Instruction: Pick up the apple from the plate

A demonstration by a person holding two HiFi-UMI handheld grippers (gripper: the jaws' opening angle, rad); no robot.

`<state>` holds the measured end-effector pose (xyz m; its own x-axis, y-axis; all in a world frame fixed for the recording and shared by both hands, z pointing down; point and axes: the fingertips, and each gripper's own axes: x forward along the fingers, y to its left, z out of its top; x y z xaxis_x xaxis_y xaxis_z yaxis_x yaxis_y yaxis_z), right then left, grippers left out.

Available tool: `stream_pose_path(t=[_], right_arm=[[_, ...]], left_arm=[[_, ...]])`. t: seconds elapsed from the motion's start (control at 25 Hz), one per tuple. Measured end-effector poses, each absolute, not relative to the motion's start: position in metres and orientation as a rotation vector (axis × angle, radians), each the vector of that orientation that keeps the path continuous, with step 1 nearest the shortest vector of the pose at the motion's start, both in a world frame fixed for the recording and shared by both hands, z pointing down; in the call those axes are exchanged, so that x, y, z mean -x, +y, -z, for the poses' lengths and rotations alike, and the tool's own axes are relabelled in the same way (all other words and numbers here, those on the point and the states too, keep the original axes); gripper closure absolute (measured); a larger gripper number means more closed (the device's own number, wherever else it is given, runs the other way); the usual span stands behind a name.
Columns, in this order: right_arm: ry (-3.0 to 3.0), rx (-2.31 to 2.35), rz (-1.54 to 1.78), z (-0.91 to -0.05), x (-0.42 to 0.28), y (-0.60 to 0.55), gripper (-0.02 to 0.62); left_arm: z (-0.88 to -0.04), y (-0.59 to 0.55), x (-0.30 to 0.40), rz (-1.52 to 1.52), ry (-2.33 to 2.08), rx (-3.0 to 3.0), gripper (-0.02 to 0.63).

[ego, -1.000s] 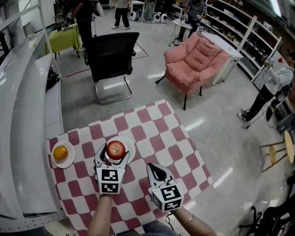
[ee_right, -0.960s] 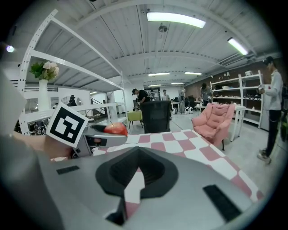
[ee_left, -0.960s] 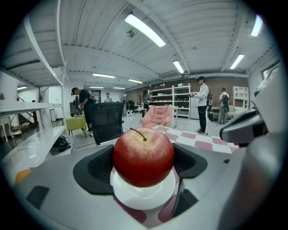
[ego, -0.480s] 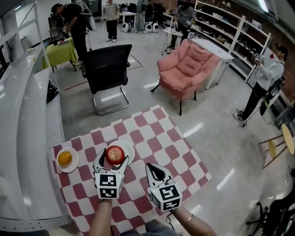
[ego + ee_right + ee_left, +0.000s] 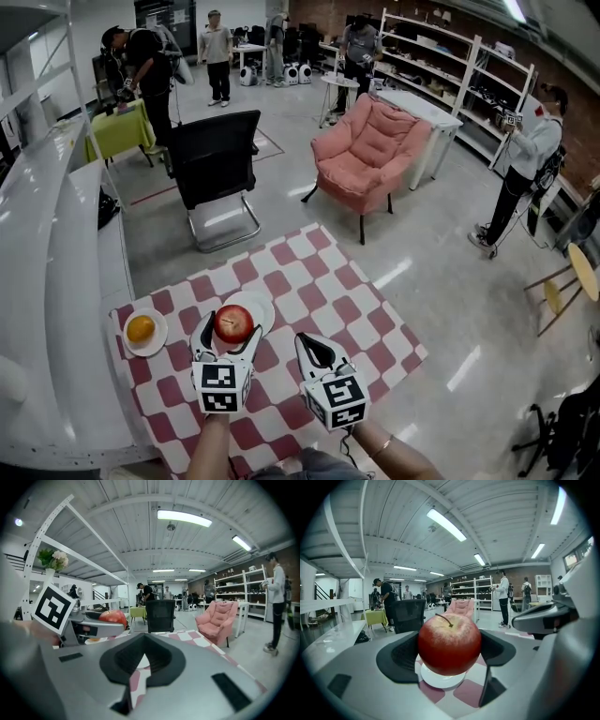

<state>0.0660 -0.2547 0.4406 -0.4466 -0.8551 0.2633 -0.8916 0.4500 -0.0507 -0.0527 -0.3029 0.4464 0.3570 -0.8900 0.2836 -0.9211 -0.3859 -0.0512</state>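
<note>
The apple (image 5: 234, 323) is red, the plate (image 5: 262, 305) white (tablecloth (image 5: 319, 281) checked maroon-and-white).

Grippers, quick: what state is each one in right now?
Left gripper: closed on the apple, above the plate.
Right gripper: closed, nothing between its jaws.

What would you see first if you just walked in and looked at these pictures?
The shiny red apple, gripped in the left tongs right over its white plate on the red-and-white checked table. Next, the orange on a small plate at the table's left edge, and the big pink armchair on the floor beyond.
</note>
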Motion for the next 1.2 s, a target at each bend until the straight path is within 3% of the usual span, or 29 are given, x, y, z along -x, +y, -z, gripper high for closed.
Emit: stream_pose_path(t=[1.2], right_arm=[[-2.513,-1.608,-0.192,-0.405,-0.046,-0.189,0.586]], left_arm=[[-0.417,-0.227,0.07,-0.353,-1.626,-2.581,0.199]])
